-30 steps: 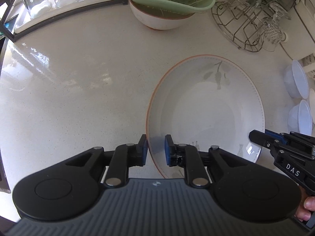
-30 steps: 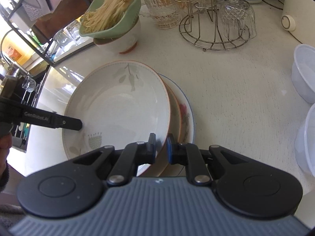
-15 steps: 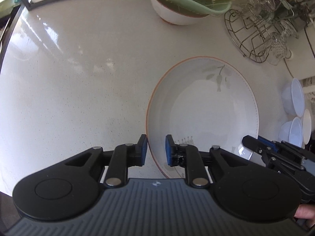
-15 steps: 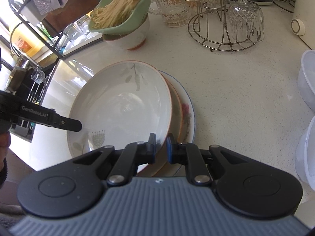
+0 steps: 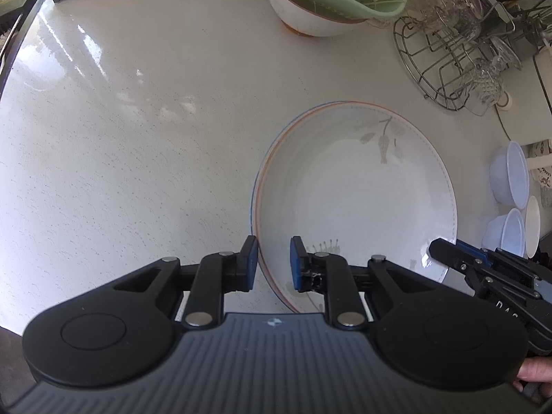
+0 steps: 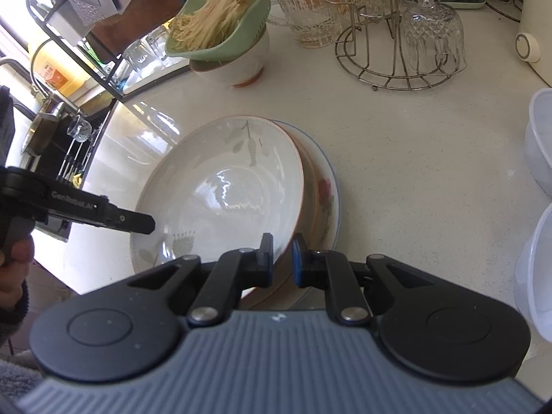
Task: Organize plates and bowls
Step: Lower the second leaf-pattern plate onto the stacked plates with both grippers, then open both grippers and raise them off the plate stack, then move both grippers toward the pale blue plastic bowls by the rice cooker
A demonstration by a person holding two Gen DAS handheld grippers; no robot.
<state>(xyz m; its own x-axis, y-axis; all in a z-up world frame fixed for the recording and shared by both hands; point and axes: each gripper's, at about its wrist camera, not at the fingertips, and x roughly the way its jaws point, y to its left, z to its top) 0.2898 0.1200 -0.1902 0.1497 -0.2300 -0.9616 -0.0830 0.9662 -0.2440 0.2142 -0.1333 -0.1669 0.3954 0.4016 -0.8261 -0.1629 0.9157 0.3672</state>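
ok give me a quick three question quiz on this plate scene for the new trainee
1. True or false: the leaf-pattern plate lies flat on the bare counter with nothing under it.
2. Which gripper clamps the plate's rim: A) left gripper only, B) right gripper only, C) neither?
3. Fill in: the green colander of noodles sits on a white ____.

Key
1. False. It is tilted over a flower-pattern plate, with another plate between them.
2. B. The right gripper pinches the rim; the left gripper's pads straddle the opposite rim with gaps showing.
3. bowl
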